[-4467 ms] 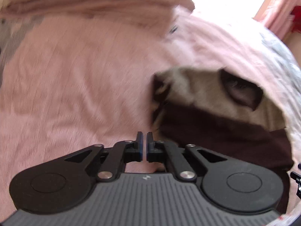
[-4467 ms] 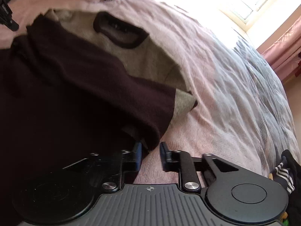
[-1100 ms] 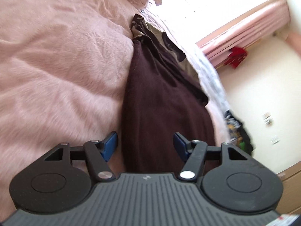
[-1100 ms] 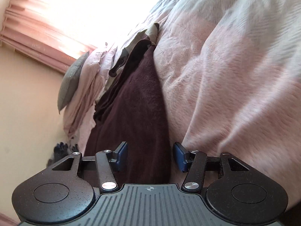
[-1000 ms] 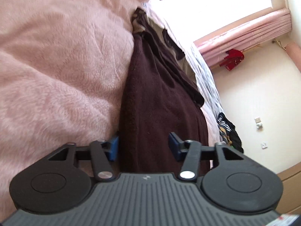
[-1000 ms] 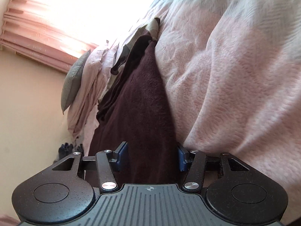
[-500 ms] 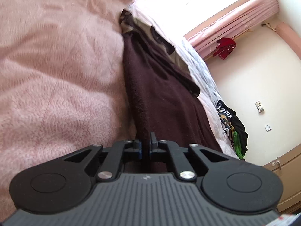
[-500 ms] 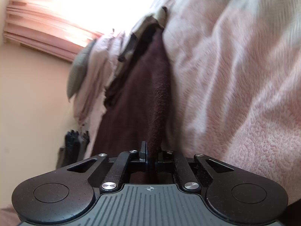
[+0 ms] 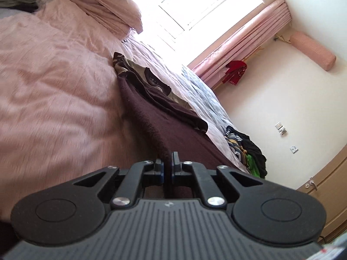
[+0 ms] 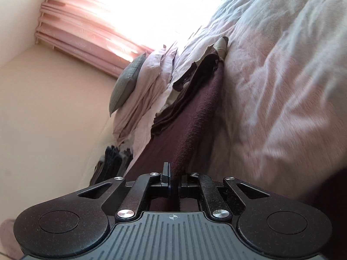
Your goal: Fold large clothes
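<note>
Dark brown knit, the garment (image 9: 156,112) lies lengthwise on a pink bedspread (image 9: 54,99), its near hem lifted into a taut ridge. The left gripper (image 9: 167,164) is clamped on one part of that hem, the right gripper (image 10: 173,177) on another, cloth pinched between each pair of pads. Tan patches show at its far end. Beyond are pink pillows (image 9: 112,10), pink curtains (image 9: 243,47) and a heap of clothes (image 9: 245,149) by the wall.
</note>
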Demonstrator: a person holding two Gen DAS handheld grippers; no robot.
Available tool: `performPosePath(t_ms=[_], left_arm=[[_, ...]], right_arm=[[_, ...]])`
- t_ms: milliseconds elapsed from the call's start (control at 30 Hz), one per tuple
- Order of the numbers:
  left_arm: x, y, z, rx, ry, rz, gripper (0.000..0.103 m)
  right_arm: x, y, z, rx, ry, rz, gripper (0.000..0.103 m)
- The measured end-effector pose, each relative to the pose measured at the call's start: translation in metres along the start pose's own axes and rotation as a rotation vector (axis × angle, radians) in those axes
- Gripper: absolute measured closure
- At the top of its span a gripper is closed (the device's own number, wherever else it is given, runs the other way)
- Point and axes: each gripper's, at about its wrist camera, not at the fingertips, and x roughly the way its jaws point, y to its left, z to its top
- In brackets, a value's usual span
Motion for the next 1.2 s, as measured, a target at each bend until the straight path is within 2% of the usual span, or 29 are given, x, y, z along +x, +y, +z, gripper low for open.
performPosePath(t_ms=[133,233,333,400,533,700,800,933,1000,1067,1100,1167,1200], left_arm=[[-0.044,-0.013,-0.042,-0.015,0.016,-0.016,0.1],[-0.057,-0.016,-0.056,-0.031,0.028,-0.009,0.1],[-0.051,-0.015,-0.049,-0.042,0.024,-0.019,0.1],[-0.043,-0.017,-0.036,-0.048,0.004,-0.049,0.1],[-0.016,-0.016,0.005,-0.053,-0.022,-0.092,0.1],[0.047,-0.015,0.081,-0.059,-0.035,-0.113,0.1],[0.099,-0.013,0.133,-0.061,-0.036,-0.096,0.099],[0.184,0.015,0.193,-0.165,-0.015,-0.004,0.098],[0.223,0.037,0.212,-0.207,0.01,0.099,0.093],[0.246,0.054,0.223,-0.208,0.029,0.177,0.091],[0.251,0.059,0.227,-0.193,0.036,0.198,0.087],[0.247,0.063,0.23,-0.136,0.033,0.217,0.083],[0.245,0.061,0.231,-0.075,0.041,0.221,0.082]], right_arm=[[-0.038,0.007,-0.039,0.001,0.064,0.006,0.102],[-0.056,0.008,-0.059,0.024,0.103,-0.014,0.101],[-0.053,0.012,-0.058,0.019,0.097,-0.017,0.101],[-0.047,0.018,-0.048,0.005,0.082,0.013,0.101],[-0.025,0.035,-0.01,-0.033,0.043,0.061,0.101],[0.02,0.051,0.066,-0.05,-0.015,0.063,0.101],[0.058,0.057,0.114,-0.057,-0.04,0.029,0.101],[0.124,0.042,0.178,0.02,-0.086,-0.027,0.101],[0.161,0.022,0.208,0.057,-0.094,-0.065,0.093],[0.185,0.002,0.226,0.091,-0.122,-0.191,0.056],[0.191,-0.004,0.229,0.075,-0.126,-0.231,0.055],[0.191,-0.008,0.227,-0.024,-0.117,-0.233,0.055],[0.189,-0.009,0.224,-0.097,-0.101,-0.234,0.055]])
